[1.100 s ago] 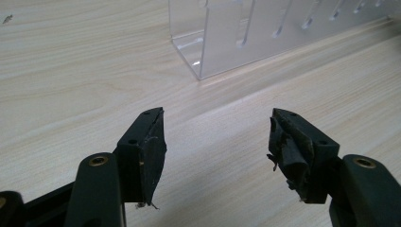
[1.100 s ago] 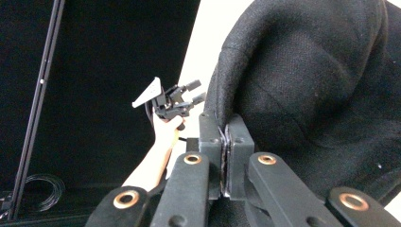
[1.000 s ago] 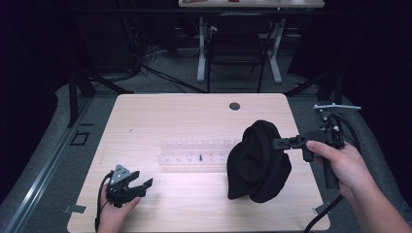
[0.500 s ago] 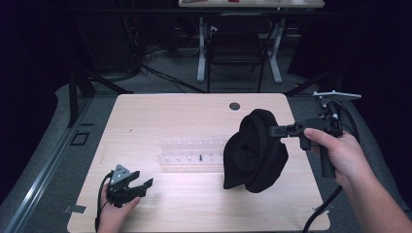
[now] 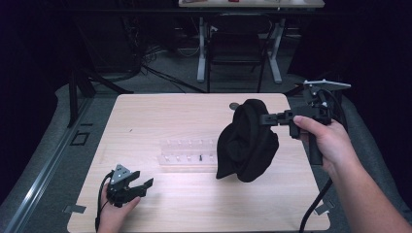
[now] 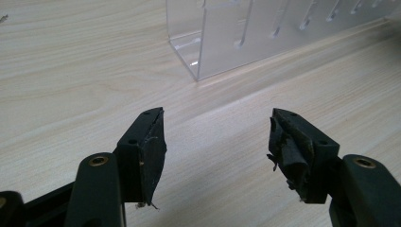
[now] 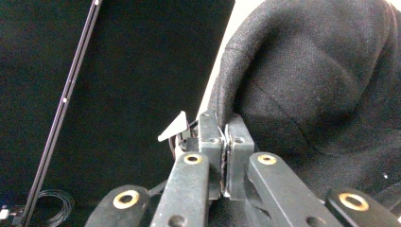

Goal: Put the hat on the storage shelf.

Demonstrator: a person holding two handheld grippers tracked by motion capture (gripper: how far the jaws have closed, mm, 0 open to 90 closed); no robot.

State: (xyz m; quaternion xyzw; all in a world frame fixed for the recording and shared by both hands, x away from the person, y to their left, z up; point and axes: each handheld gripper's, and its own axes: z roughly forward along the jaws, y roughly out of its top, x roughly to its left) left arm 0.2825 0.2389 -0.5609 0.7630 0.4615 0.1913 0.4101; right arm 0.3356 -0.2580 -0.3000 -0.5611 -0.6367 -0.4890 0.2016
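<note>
Above pale wood table (image 5: 194, 116), right gripper (image 5: 266, 119) pinches bunched black cloth (image 5: 245, 143); left gripper (image 5: 141, 187) spread.

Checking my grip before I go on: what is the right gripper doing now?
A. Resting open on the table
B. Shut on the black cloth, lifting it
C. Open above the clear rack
B: the right gripper has its jaws pinched on the black cloth, which hangs lifted.

dark room, grey floor (image 5: 160, 77), white-legged desk (image 5: 238, 48) behind the table (image 5: 160, 116)
</note>
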